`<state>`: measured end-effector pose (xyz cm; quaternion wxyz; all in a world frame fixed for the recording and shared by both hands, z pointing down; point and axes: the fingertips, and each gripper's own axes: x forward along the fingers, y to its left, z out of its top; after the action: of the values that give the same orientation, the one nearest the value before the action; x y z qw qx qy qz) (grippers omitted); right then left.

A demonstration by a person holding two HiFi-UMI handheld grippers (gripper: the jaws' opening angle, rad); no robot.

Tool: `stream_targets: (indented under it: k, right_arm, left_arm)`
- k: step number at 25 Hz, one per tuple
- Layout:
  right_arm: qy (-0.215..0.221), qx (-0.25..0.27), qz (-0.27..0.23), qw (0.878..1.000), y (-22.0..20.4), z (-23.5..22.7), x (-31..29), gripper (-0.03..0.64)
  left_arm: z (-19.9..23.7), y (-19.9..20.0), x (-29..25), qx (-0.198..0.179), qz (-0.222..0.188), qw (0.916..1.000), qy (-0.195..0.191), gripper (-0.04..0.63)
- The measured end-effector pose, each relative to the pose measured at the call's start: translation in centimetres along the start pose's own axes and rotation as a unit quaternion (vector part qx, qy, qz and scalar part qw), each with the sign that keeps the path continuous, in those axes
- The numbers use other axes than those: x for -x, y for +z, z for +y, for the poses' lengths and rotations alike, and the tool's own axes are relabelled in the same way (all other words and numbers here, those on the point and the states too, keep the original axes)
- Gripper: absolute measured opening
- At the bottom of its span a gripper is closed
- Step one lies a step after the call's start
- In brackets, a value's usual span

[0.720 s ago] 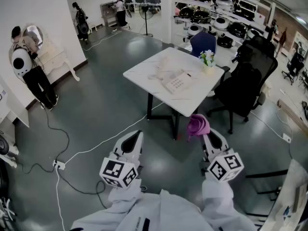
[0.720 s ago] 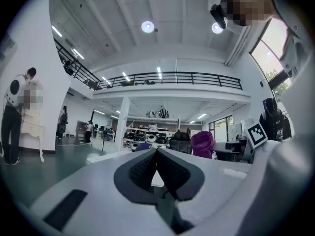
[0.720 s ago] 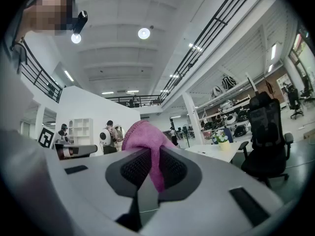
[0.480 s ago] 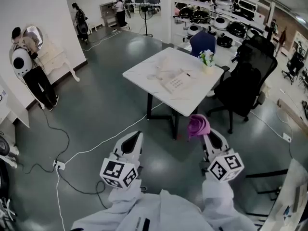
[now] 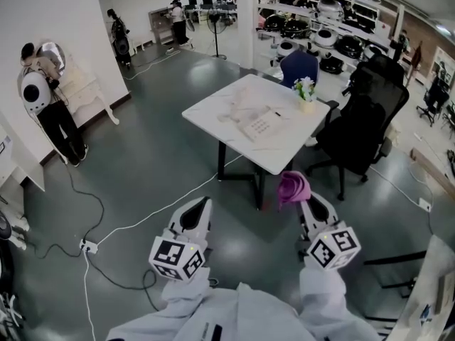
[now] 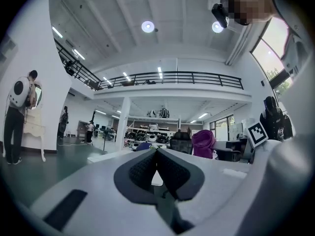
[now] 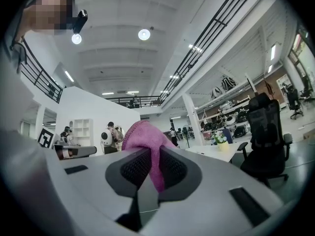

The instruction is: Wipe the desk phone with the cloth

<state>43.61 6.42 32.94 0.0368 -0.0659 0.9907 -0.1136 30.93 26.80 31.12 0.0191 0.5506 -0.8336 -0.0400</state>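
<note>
The right gripper's (image 7: 155, 156) two jaws are pressing together on one pink cloth (image 7: 145, 134), which is bunching up above the fingertips and hanging down between the pads. The left gripper's (image 6: 156, 155) two jaws are meeting at their tips and gripping nothing (only a sliver of white shows low between the pads).

In the head view both grippers are hovering on the near side of the white table (image 5: 212, 108), well short of it, over grey floor. Each is carrying one marker cube, two in all (image 5: 175, 257) (image 5: 332, 246). White sleeves are running back from them to the bottom edge, where the arms are cut off.

One desk phone (image 5: 259, 124) is lying on the table, near its middle, well apart from the cloth. Its keypad is showing as a grid; the handset is hard to make out against the pale top. One small pot of flowers (image 5: 306, 90) is standing near the table's far right edge.

One black office chair (image 5: 361, 128) is standing just right of the table, and one blue chair (image 5: 298, 65) is sitting behind it, its lower part hidden by the tabletop. Three people are standing well left of and beyond the table: one beside a white cabinet (image 5: 43, 101), two farther back (image 5: 118, 33) (image 5: 175, 14), too small to detail. A pale cable (image 5: 142, 215) is trailing across the floor from under the table toward the left.
</note>
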Motion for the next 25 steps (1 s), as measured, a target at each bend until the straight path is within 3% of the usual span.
stream_targets:
  k: [15,25]
  right_arm:
    - [0.018,-0.008,0.016,1.000,-2.0,0.6,-3.2,0.032]
    - [0.010,-0.017,0.028,0.999,-2.6,-2.4,-9.0,0.032]
  left_arm:
    - [2.2,-1.5,0.5,0.005,0.021,0.9994,0.027,-0.002]
    - [5.9,-2.2,-5.4,0.016,0.034,0.9992,0.017,-0.002]
